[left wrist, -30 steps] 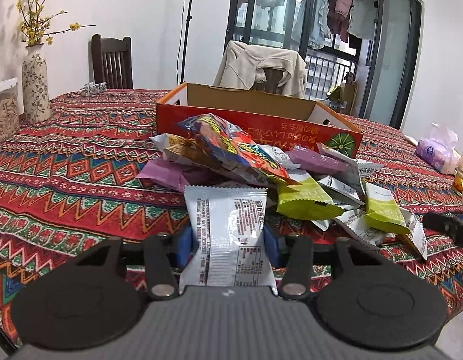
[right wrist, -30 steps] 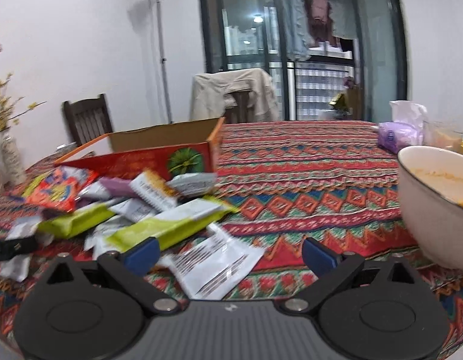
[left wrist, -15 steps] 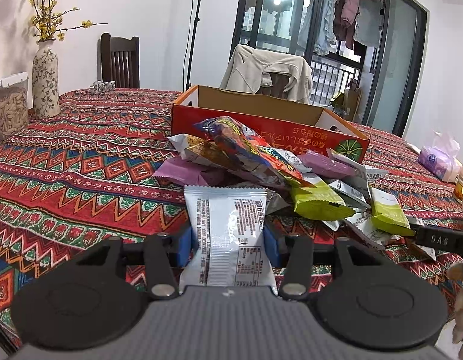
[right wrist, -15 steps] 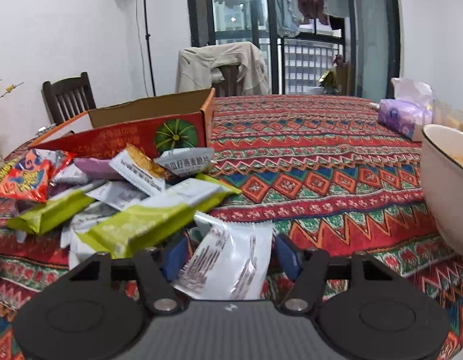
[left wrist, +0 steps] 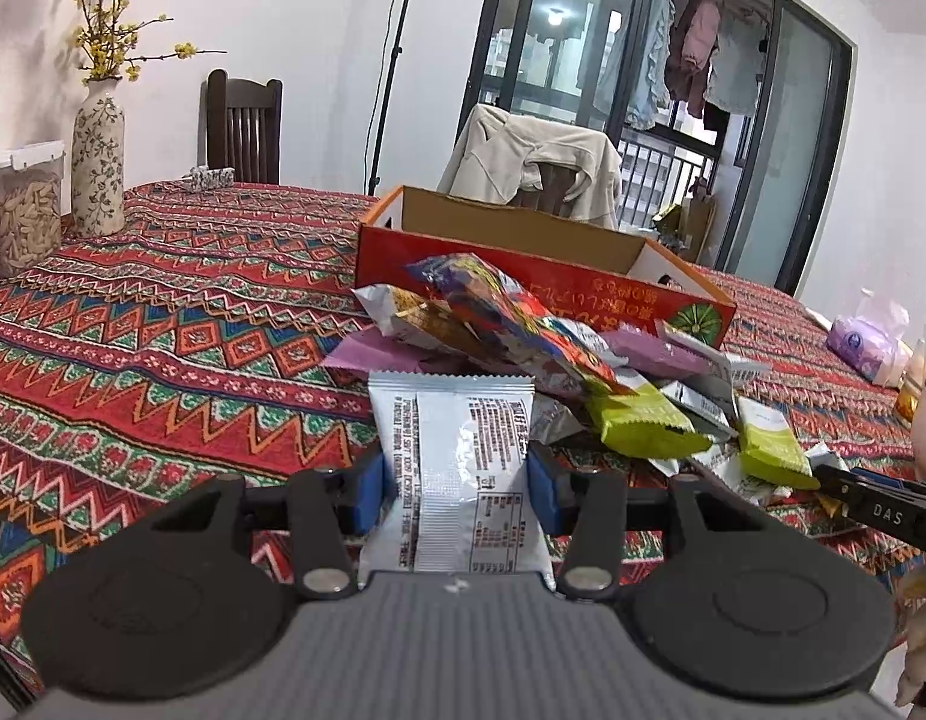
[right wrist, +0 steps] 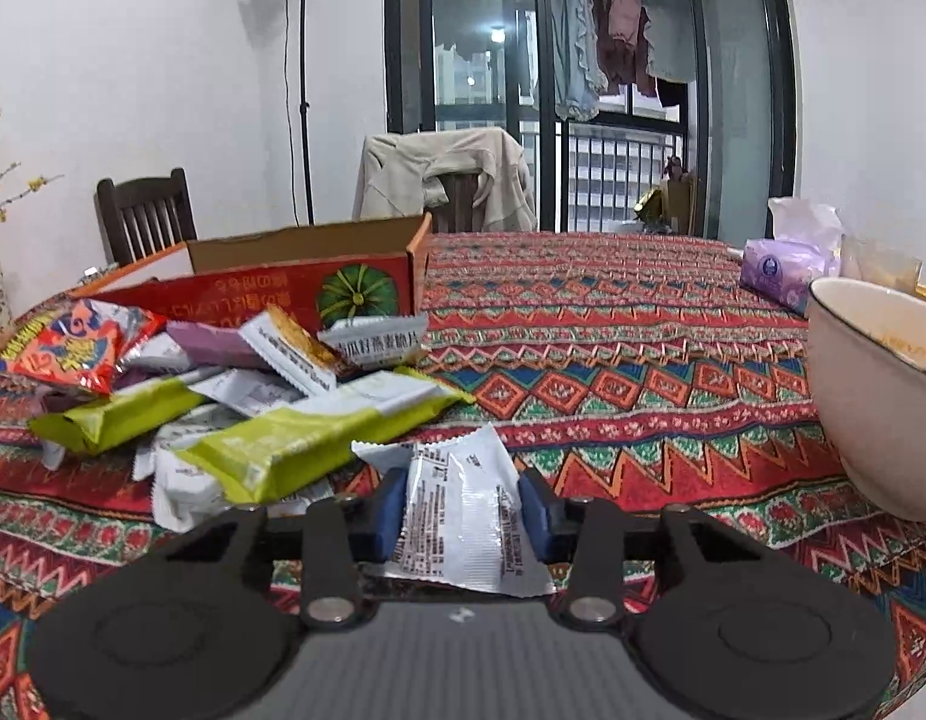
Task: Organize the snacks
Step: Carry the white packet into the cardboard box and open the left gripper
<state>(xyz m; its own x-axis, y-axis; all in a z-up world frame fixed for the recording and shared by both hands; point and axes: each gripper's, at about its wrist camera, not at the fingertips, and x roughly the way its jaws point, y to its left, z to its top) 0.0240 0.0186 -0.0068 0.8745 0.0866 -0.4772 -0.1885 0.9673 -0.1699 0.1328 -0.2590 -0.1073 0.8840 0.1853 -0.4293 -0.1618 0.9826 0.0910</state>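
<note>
From our left wrist view, little differs from a second ago: our left gripper (left wrist: 456, 471) still has its jaws clamped on the silver snack packet (left wrist: 453, 468), held upright, printed back facing us, with a serrated top edge. What is new is our right gripper (left wrist: 877, 510), which has come in at the right edge, low beside the snack pile (left wrist: 559, 360) on the desk (left wrist: 162, 330). The pile lies just before the red cardboard box (left wrist: 541, 276), with a bright multicoloured bag on top and green and purple bars under it.

From our right wrist view, the change is large: a second ago the jaws stood wide with a white snack packet (right wrist: 463, 510) lying loose on the desk. Now the jaws are closing, and both blue pads touch the packet's sides. It is crinkled, tilted slightly and covered in small print. The pile sits just left, and a white bowl (right wrist: 871, 396) stands at the right.
</note>
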